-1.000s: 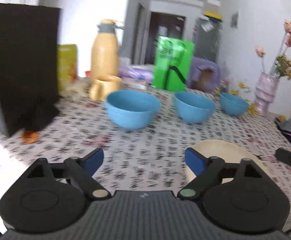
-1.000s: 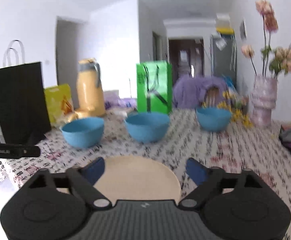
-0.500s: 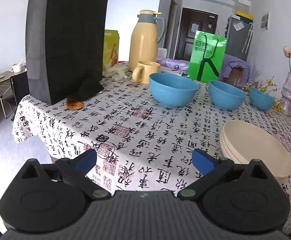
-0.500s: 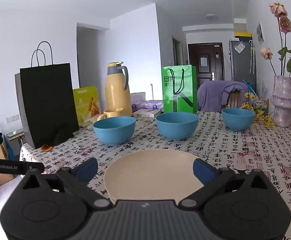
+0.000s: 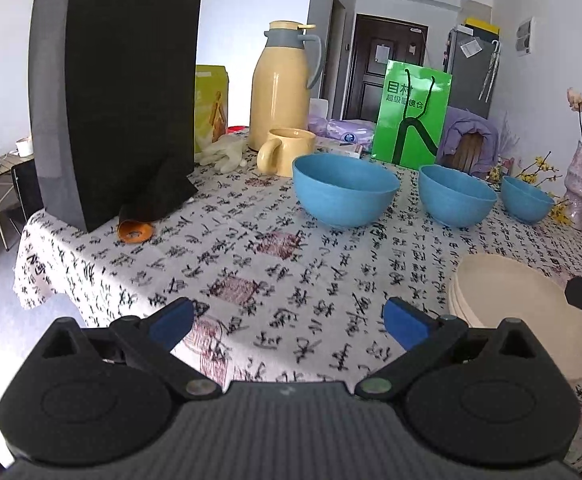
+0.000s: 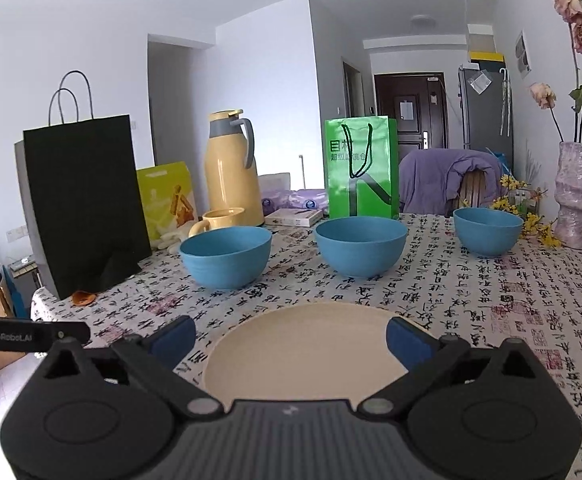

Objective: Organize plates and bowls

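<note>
Both grippers (image 5: 287,318) (image 6: 289,338) gape wide, holding nothing

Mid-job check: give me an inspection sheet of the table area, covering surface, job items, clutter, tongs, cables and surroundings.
Surface: tablecloth printed with calligraphy.
Job's things: three blue bowls in a row, left, middle, right; stack of cream plates near the table's edge.
Clutter: black paper bag, yellow thermos, yellow mug, green bag, vase of flowers.
Tongs: left tongs open, empty; right tongs open, over the plates.
Cables: nothing seen.
Surroundings: dark door, chair draped in purple cloth.
</note>
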A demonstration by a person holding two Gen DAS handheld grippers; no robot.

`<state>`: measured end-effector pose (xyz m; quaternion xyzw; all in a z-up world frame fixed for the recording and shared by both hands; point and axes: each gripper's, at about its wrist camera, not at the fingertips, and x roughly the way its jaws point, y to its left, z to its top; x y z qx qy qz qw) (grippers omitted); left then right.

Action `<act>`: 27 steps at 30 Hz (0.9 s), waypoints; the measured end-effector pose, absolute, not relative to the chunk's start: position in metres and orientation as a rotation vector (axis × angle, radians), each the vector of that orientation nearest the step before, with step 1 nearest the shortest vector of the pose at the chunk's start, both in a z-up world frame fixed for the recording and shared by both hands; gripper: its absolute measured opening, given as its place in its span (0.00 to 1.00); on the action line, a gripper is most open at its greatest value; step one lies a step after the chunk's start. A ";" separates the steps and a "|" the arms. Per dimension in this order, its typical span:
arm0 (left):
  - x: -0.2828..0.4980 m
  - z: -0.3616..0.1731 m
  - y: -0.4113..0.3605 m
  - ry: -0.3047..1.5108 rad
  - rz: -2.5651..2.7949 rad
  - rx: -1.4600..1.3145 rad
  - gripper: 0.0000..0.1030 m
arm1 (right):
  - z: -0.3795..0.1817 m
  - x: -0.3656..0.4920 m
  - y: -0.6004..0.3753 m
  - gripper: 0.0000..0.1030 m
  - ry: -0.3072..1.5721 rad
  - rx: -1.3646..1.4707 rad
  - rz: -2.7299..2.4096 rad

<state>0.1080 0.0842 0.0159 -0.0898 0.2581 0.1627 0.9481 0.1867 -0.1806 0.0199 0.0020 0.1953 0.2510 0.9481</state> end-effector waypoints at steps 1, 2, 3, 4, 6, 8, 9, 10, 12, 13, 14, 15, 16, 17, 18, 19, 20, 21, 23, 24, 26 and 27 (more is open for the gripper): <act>0.111 0.016 0.087 0.525 0.333 -0.182 1.00 | 0.021 0.191 -0.178 0.99 0.399 0.005 0.511; 0.113 0.017 0.089 0.523 0.335 -0.184 1.00 | 0.021 0.196 -0.176 0.99 0.401 0.007 0.511; 0.116 0.017 0.092 0.522 0.339 -0.186 1.00 | 0.022 0.199 -0.174 0.99 0.400 0.008 0.510; 0.118 0.018 0.094 0.523 0.343 -0.187 1.00 | 0.023 0.203 -0.172 0.99 0.398 0.008 0.508; 0.124 0.018 0.099 0.525 0.345 -0.190 1.00 | 0.024 0.209 -0.169 0.99 0.395 0.007 0.504; 0.130 0.019 0.103 0.528 0.347 -0.187 1.00 | 0.025 0.215 -0.166 0.99 0.392 0.005 0.500; 0.134 0.020 0.104 0.527 0.344 -0.189 1.00 | 0.025 0.217 -0.167 0.99 0.390 0.005 0.496; 0.138 0.022 0.104 0.524 0.337 -0.190 1.00 | 0.025 0.220 -0.167 0.99 0.392 0.006 0.491; 0.147 0.025 0.103 0.510 0.320 -0.187 1.00 | 0.025 0.228 -0.167 0.99 0.404 0.015 0.477; 0.151 0.026 0.102 0.503 0.315 -0.183 1.00 | 0.025 0.231 -0.168 0.99 0.411 0.019 0.470; 0.156 0.028 0.101 0.499 0.311 -0.182 1.00 | 0.025 0.235 -0.168 0.99 0.417 0.024 0.464; 0.161 0.029 0.101 0.497 0.306 -0.184 1.00 | 0.025 0.240 -0.168 0.99 0.424 0.030 0.459; 0.165 0.030 0.101 0.493 0.300 -0.188 1.00 | 0.026 0.244 -0.168 0.99 0.428 0.037 0.457; 0.170 0.032 0.101 0.488 0.296 -0.191 1.00 | 0.028 0.249 -0.168 0.99 0.429 0.042 0.456; 0.175 0.033 0.102 0.483 0.297 -0.192 1.00 | 0.030 0.253 -0.167 0.99 0.429 0.043 0.458; 0.180 0.035 0.104 0.478 0.300 -0.190 1.00 | 0.031 0.258 -0.166 0.98 0.429 0.042 0.461; 0.185 0.037 0.106 0.475 0.304 -0.187 1.00 | 0.034 0.263 -0.165 0.98 0.432 0.041 0.463; 0.191 0.038 0.109 0.474 0.310 -0.186 1.00 | 0.036 0.269 -0.162 0.97 0.437 0.043 0.466; 0.204 0.042 0.117 0.472 0.308 -0.191 1.00 | 0.042 0.283 -0.156 0.97 0.459 0.051 0.489; 0.211 0.044 0.122 0.469 0.303 -0.200 1.00 | 0.045 0.290 -0.152 0.97 0.469 0.054 0.505; 0.226 0.047 0.132 0.472 0.294 -0.224 1.00 | 0.051 0.311 -0.142 0.97 0.508 0.059 0.556; 0.233 0.048 0.137 0.476 0.289 -0.241 1.00 | 0.052 0.319 -0.137 0.97 0.524 0.062 0.583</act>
